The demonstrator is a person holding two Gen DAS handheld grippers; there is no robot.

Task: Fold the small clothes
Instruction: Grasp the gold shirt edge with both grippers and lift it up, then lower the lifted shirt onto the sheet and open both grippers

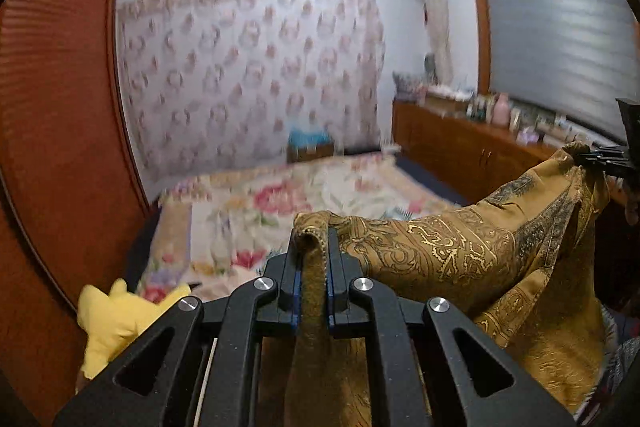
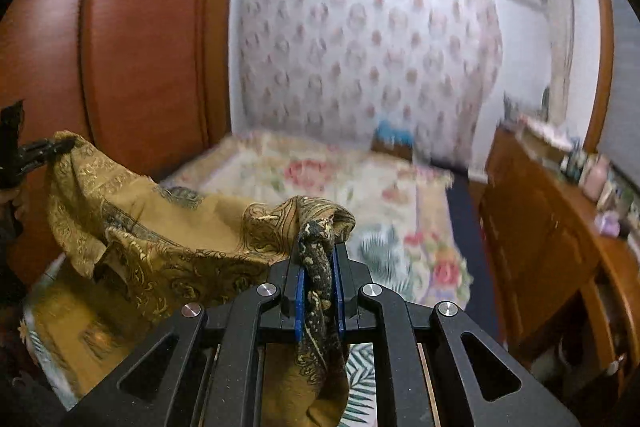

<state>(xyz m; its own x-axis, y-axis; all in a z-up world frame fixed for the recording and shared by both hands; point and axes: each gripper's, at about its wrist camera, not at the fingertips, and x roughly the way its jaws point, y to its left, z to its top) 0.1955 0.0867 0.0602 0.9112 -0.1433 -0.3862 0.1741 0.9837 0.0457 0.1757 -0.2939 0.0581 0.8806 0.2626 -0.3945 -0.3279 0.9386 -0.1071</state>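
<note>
floral bedspread (image 1: 320, 199) ahead and below my grippers, and i've got the mustard paisley cloth (image 1: 460, 251) strung in the air between them, left gripper (image 1: 314, 263) and right gripper (image 2: 318, 267) each clamped tight on a corner, so it hangs flat for folding

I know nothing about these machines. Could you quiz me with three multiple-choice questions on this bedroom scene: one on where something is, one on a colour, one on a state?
1. Where is the yellow soft toy?
A. on the dresser
B. low, left of the left tool, by the bed's edge
C. hanging on the wall

2. What colour is the cloth being handled?
A. golden brown with paisley pattern
B. plain white
C. bright blue

3. How is the cloth held?
A. lying flat on the bed
B. by one tool only
C. pinched by both the left tool and right tool, slung between them

Answers: 1 B, it shows beside the left tool. 2 A, gold pattern visible. 3 C, each tool clamps a corner.
</note>
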